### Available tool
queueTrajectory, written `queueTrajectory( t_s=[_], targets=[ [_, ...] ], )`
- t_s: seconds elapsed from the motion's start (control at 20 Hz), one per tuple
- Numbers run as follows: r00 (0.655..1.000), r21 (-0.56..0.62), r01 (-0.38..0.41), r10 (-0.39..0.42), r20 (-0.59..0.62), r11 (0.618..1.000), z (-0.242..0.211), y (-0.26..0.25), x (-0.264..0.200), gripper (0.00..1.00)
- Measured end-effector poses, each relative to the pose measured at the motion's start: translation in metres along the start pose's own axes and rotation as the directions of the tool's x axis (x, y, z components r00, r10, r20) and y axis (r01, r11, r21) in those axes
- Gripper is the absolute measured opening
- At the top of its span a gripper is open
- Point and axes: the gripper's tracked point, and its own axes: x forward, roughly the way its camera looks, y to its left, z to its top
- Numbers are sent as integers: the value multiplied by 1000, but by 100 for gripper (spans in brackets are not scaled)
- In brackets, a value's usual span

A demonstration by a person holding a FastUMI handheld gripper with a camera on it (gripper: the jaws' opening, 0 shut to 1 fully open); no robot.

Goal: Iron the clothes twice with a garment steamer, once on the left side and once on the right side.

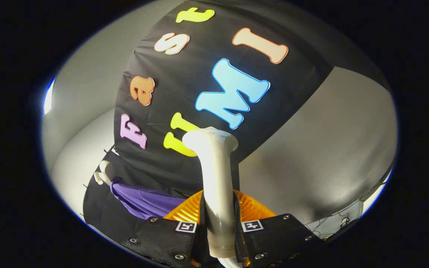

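My gripper is shut on the white garment steamer, both fingers pressing on its handle from either side. The steamer stands up between the fingers, and its flat head sits at the top, well beyond them. A purple garment hangs below and to the left of the steamer, partly hidden by the left finger. A white hanger hook shows at the garment's upper end. The steamer head is apart from the garment.
The black cloth wall hangs behind the steamer. Pale grey booth walls curve around on both sides. A bright opening shows at the far left.
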Motion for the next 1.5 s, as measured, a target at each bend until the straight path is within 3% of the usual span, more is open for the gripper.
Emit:
queueTrajectory(
  t_s=[0.45,0.8,1.15,1.5],
  targets=[
    [994,-220,86,-67,88,972,-103,61,-45,29],
    [988,-315,129,-95,122,940,-181,97,-73,29],
    [971,-544,183,-64,231,819,-206,159,-64,29],
    [942,-660,230,7,336,716,-214,214,-21,29]
  ],
)
